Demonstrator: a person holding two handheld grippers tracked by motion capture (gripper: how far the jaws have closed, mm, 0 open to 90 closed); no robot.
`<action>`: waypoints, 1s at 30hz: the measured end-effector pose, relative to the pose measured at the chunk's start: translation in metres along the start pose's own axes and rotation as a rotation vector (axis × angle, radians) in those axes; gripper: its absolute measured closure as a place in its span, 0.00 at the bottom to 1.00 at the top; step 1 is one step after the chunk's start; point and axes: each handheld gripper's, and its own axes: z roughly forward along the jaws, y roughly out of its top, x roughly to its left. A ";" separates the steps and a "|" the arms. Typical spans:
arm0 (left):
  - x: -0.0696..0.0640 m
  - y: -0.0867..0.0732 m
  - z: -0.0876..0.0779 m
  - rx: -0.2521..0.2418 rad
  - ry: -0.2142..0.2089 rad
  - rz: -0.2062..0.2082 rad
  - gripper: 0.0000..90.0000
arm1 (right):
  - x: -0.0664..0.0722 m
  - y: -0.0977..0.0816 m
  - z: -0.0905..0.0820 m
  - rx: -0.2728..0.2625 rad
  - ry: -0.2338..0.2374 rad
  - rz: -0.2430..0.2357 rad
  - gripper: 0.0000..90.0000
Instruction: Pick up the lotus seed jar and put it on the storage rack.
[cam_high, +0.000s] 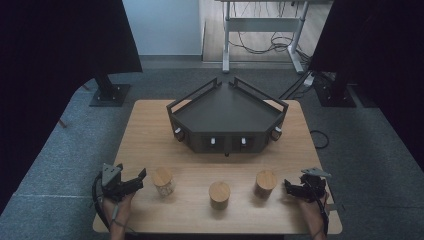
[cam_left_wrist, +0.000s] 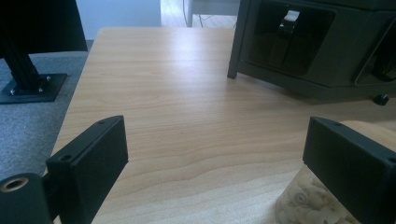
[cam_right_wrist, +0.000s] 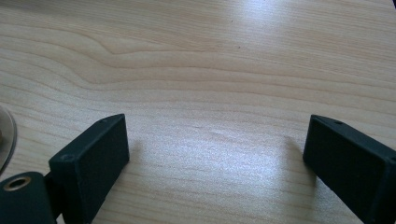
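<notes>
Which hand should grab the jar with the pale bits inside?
Probably the left. The left gripper stands open right beside the jar, jaws toward it. The right gripper sits beyond the other two jars.

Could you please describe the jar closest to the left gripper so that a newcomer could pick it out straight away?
Start at the wooden table and the dark tray at its far side. Three wooden-lidded jars stand in a row in front of the tray; take the leftmost jar, just beside the open left gripper. Unlike its two neighbours, its clear body shows pale contents inside.
</notes>
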 end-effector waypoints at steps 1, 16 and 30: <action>0.000 0.000 -0.001 -0.004 -0.001 -0.003 0.07 | 0.000 0.000 0.000 0.000 0.000 0.000 0.07; -0.005 0.005 -0.004 -0.031 -0.015 0.001 0.08 | 0.000 0.000 0.000 0.000 0.002 -0.002 0.07; -0.012 0.008 -0.005 -0.041 -0.028 0.019 0.08 | 0.000 0.000 0.000 0.000 0.003 -0.003 0.07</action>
